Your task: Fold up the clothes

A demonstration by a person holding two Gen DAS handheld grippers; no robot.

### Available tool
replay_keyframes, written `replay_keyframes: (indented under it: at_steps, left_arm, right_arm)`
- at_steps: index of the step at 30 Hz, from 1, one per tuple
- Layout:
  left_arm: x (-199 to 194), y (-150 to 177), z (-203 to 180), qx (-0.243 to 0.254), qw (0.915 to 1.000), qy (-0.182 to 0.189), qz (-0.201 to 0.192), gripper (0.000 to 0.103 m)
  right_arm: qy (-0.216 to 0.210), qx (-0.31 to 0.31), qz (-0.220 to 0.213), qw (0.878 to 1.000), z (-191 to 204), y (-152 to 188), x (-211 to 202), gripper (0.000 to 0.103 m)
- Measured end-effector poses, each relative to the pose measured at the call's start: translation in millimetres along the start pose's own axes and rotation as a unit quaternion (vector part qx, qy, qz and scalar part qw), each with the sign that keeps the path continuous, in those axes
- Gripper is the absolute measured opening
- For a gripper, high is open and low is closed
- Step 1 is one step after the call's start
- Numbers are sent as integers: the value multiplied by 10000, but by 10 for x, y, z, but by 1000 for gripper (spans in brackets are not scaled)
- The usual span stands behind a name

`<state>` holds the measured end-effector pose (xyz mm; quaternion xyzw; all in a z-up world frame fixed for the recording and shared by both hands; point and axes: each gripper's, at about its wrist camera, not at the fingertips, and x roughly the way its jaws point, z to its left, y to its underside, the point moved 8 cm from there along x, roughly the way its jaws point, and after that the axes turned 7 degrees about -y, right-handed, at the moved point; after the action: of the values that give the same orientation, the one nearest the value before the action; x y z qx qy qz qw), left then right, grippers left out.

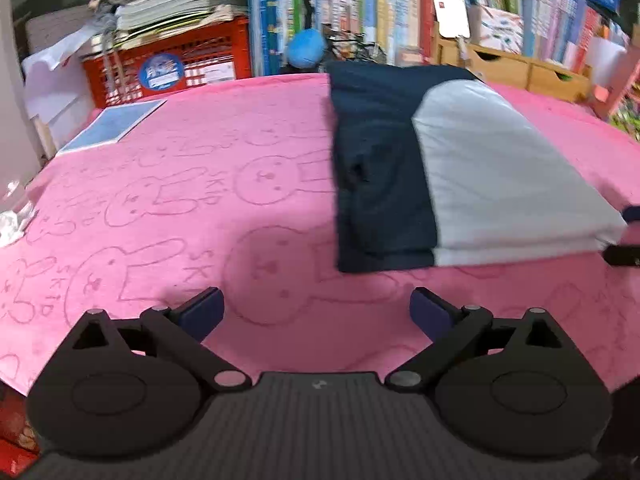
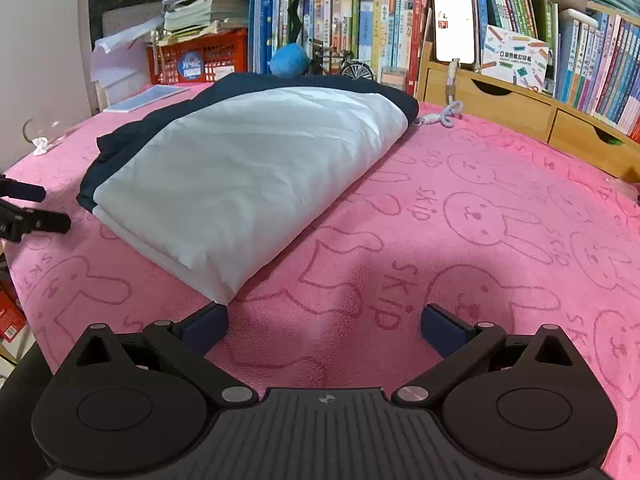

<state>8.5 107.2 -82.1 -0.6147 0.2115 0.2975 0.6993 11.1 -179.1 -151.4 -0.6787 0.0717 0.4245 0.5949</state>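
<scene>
A folded garment (image 2: 240, 184), white on top with a navy layer beneath, is seen lying flat on a pink towel (image 2: 500, 240) printed with rabbit outlines and the word "SKIP". The left gripper (image 1: 316, 308) is held with its jaws spread wide and nothing between them, only bare pink cloth; the garment is placed ahead of it and to its right, apart from the blue pads (image 1: 202, 312). The right gripper (image 2: 324, 326) is likewise held wide apart and empty, with the garment ahead and to its left; the nearest white corner is set just beside its left pad, and contact cannot be told. Beyond the garment, a red plastic crate (image 2: 200, 60) piled with papers is seen to the far left, a blue plush toy (image 2: 289, 60) straight ahead, and a lit phone (image 2: 454, 24) propped on a wooden drawer unit (image 2: 492, 100) to the right, before shelves packed with books (image 2: 360, 28). A blue-covered booklet (image 1: 114, 124) is laid on the towel's far left corner.
</scene>
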Motion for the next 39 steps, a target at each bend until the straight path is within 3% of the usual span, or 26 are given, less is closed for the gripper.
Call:
replay_keyframes:
  at_steps: [10,14,17,22,32,39]
  left_arm:
    - [54,-29,-233,106,9995,238,179,103]
    - [103,-14,-239,-62,9990,392,200,103]
    - [113,-20,-247,-25,9989,422,223,103]
    - [131,-27,-260,3,9988,461,192,103]
    - [136,-27,-274,-13,9988,485,20,103]
    - [113,-50,-340,-24,9980,545,312,103]
  right_arm:
    - [127,82,44,9999,15,-2,-4,103]
    - [277,83,116,9995,53,-40,-40,103]
    - [133,-168,-75,9997,212,-81,-124,103]
    - [-16,-478,30,9989,433,-114,-131,103]
    - [-253,-67,345,9991,387,-22,37,103]
    - [-242,-112,302,9992,392,-14,38,103]
